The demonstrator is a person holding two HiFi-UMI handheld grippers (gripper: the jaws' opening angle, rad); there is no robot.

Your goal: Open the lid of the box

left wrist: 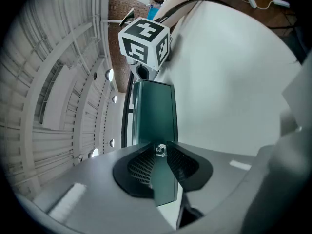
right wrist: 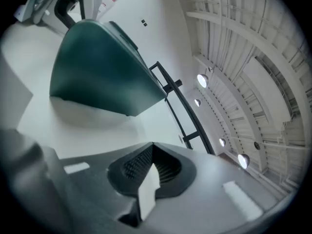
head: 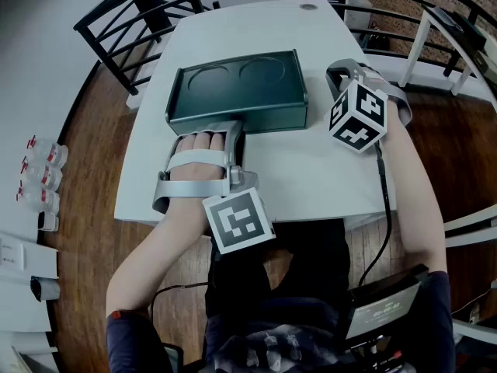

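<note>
**Green box shut, left jaws on its front lip**

Head view. Dark green box sits on the white table. Its lid is down flat. The left gripper comes in at the box's front side, with its tips touching the lid's front edge, left of the middle. The right gripper stands just beside the box's right end, apart from it.

Left gripper view. The jaws are closed to a thin slit, and green fills that slit. A small shiny bit sits at the very tips. It reads as a pinch on the lid's front edge. The box runs away beyond the jaws, and the right gripper's marker cube shows past its far end.

Right gripper view. The jaws are drawn together at the tips with nothing held, and only bare table shows in the slit. The box lies ahead, well clear of the pads.

Handling, my guess: a thin, stiff shell, probably light and smooth. The front lip is the place to take hold, since the plain walls would likely slip. Lifting there may drag the whole box up unless the base is pinned, and the right gripper is placed to press on the box's right end. No hinge is visible; presumably it is at the back of the box.
</note>
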